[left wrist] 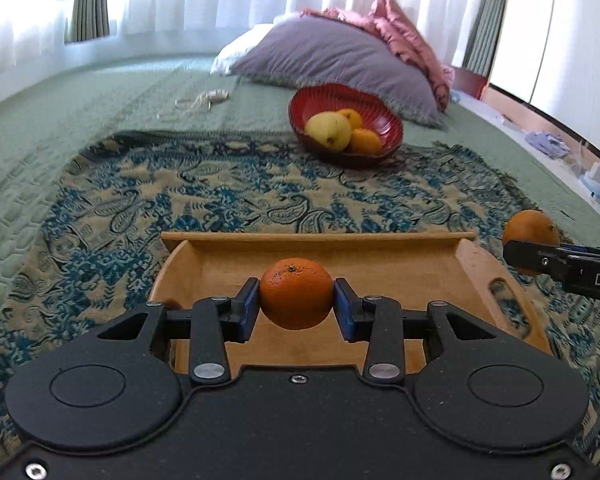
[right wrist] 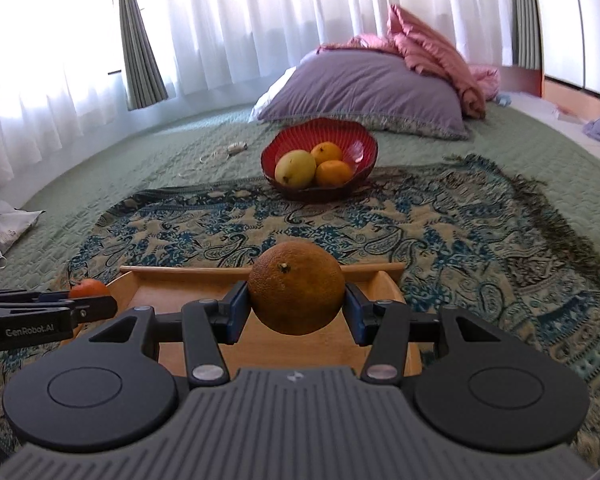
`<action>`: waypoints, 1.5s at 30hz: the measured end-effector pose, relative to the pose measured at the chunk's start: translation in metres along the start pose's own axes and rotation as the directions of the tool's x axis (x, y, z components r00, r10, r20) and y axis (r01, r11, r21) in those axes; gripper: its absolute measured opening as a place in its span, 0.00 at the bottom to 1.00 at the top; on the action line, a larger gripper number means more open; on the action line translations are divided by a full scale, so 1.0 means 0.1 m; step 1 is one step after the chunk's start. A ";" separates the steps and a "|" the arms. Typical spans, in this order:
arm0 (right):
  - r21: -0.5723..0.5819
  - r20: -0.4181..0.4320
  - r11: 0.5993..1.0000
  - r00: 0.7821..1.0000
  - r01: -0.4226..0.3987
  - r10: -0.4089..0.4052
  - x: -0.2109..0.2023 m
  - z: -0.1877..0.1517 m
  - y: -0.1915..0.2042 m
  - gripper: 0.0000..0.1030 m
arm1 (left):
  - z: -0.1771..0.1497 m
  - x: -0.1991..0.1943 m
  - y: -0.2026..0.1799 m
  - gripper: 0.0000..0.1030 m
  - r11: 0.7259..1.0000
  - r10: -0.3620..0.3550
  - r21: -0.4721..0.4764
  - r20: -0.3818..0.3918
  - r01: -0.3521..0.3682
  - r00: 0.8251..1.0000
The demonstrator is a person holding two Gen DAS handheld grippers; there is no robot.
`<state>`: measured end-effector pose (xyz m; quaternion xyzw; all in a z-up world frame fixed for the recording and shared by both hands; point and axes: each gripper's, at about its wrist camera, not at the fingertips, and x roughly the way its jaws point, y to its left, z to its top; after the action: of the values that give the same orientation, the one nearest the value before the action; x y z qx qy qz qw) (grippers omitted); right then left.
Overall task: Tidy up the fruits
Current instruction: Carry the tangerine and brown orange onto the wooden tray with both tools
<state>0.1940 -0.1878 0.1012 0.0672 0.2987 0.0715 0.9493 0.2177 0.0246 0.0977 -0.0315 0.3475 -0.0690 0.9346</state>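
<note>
You're gripping a small bright orange (left wrist: 296, 294) in the L tongs (left wrist: 296, 304), pads pressing both sides, above the wooden tray (left wrist: 380, 256). R tongs (right wrist: 296, 312) are clamping a larger, duller orange (right wrist: 296, 286), also over the tray. Beyond, w/ patterned throw (right wrist: 440, 224) btwn, a red bowl (right wrist: 356, 144) is sitting on the bed (left wrist: 60, 120), holding a yellow-green fruit (right wrist: 295, 169) & two oranges. Purple pillow (right wrist: 364, 92) is lying just behind the bowl; cord (left wrist: 198, 102) lying to its left. Nothing is blocking the path btwn tray & bowl.
</note>
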 end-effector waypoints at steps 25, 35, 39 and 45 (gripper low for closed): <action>0.000 -0.214 0.998 0.975 0.063 -0.062 0.97 -0.12 0.00 0.52 | 0.01 0.84 0.02 0.36 0.995 0.102 0.006 -0.113 -0.102 0.988; -0.012 -0.226 0.998 0.972 0.062 -0.064 1.00 -0.19 0.02 0.53 | -0.05 0.88 0.03 0.36 0.994 0.113 0.009 -0.121 -0.113 0.986; -0.004 -0.225 0.998 0.972 0.063 -0.062 1.00 -0.20 0.02 0.53 | -0.05 0.88 0.02 0.37 0.994 0.113 0.008 -0.120 -0.112 0.986; -0.006 -0.226 0.998 0.972 0.062 -0.062 0.99 -0.20 0.03 0.57 | -0.05 0.88 0.01 0.37 0.993 0.118 0.021 -0.126 -0.116 0.985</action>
<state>0.2628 -0.1655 0.0301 0.0499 0.4067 0.0489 0.9109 0.2802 0.0126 0.0371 -0.0005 0.4068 -0.0182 0.9133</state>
